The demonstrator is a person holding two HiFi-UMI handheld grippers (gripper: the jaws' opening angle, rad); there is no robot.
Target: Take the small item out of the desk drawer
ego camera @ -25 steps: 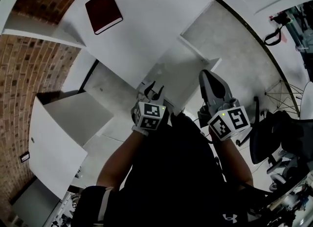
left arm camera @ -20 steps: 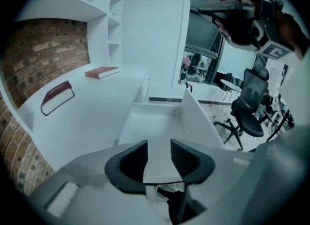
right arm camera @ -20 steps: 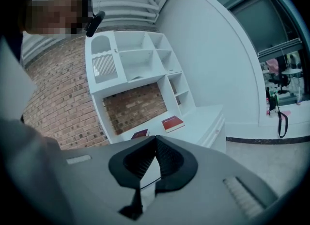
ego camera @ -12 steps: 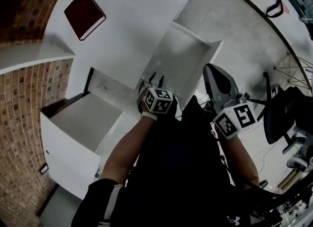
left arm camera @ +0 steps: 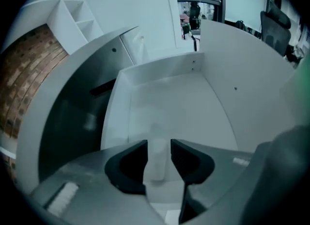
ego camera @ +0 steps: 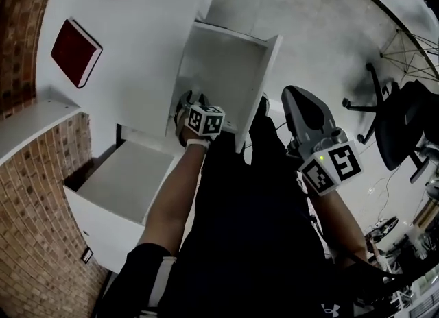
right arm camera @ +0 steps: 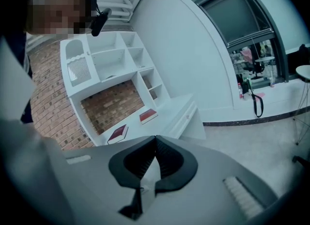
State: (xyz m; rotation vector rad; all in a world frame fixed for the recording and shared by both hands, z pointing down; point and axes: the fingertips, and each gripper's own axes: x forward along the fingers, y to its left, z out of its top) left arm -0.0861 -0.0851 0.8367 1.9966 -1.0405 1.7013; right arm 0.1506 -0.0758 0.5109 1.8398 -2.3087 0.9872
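While the left tongs (left arm camera: 159, 145) stand over the open desk drawer (left arm camera: 167, 98), their jaws are set narrow, with the small item (left arm camera: 157, 163) upright between them: a pale, whitish, block-like piece that fills nearly the whole gap. The left jaw face appears to touch it; contact on the right face is less clear, so treat the hold as light. Judging by its size and plain surface, the small item is probably light and stiff, and it may be smooth enough to slip between the ribbed pads. Grip it across its two flat sides at mid-height, with moderate force, and lift straight up so that it clears the drawer's front wall. No other object can be made out on the white drawer floor. The right tongs (right arm camera: 155, 139) have their jaws closed tip to tip on nothing and are held at the person's side, well apart from the drawer. In the head view, the drawer projects from the white counter (ego camera: 137, 29), a second drawer (ego camera: 127, 179) stands open below it, and a red book (ego camera: 75, 51) lies on the counter.
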